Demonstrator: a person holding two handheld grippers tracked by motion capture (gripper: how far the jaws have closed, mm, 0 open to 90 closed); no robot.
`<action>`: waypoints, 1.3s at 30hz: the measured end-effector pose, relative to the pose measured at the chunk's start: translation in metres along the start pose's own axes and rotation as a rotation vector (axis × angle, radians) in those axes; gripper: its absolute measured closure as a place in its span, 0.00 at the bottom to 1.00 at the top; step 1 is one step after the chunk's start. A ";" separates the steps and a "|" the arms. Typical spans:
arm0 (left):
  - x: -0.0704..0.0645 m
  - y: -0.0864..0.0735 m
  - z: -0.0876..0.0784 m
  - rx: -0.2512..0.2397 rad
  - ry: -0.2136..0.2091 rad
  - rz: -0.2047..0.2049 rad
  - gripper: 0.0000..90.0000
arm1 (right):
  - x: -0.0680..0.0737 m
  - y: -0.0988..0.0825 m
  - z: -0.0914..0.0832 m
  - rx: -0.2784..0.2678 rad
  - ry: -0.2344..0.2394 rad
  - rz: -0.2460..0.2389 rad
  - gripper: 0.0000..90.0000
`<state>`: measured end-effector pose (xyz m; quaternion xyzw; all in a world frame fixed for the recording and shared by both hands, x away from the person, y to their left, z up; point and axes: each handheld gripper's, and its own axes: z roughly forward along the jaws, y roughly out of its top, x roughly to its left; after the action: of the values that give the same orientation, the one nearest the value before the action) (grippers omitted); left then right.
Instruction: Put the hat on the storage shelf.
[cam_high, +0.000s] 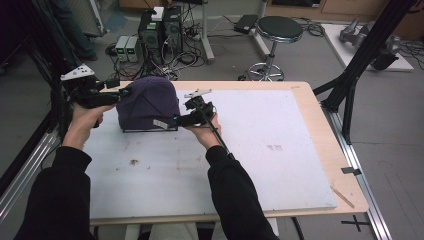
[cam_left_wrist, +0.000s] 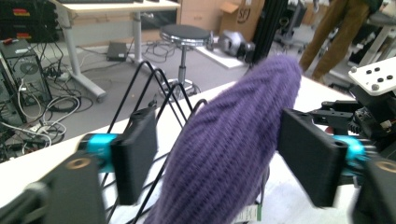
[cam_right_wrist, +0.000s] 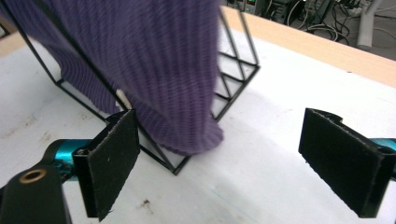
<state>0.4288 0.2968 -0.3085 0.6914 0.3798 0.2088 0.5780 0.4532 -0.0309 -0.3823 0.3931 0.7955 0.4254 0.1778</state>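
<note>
A purple knit hat (cam_high: 147, 102) is draped over a black wire stand (cam_high: 150, 130) on the white board (cam_high: 280, 150), at its far left. My left gripper (cam_high: 122, 94) is at the hat's left side. In the left gripper view its jaws (cam_left_wrist: 222, 144) stand apart with the hat (cam_left_wrist: 224, 149) between them; there is a gap at the left pad (cam_left_wrist: 137, 154). My right gripper (cam_high: 177, 119) is at the hat's lower right corner. Its jaws (cam_right_wrist: 219, 154) are wide open, with the hat's hem (cam_right_wrist: 187, 135) and the stand's base (cam_right_wrist: 180, 165) just beside the left pad.
The board lies on a wooden table (cam_high: 345, 170). To the right of the hat is bare board. Behind the table are computer towers (cam_high: 160, 30), cables and a round stool (cam_high: 279, 30). A black frame post (cam_high: 360, 65) rises at the right. A person (cam_left_wrist: 336, 28) stands farther off.
</note>
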 end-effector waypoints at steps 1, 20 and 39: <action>0.000 0.000 0.000 -0.002 0.002 -0.001 0.25 | -0.003 0.001 -0.003 -0.007 -0.006 0.002 0.13; -0.023 0.009 -0.008 -0.030 0.020 0.064 0.20 | -0.057 0.004 -0.072 -0.146 -0.118 0.063 0.13; -0.059 0.018 -0.031 -0.128 0.140 0.135 0.19 | -0.119 -0.039 -0.181 -0.398 -0.344 0.101 0.13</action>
<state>0.3746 0.2703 -0.2747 0.6607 0.3577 0.3190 0.5777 0.3976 -0.2335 -0.3159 0.4563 0.6337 0.5086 0.3628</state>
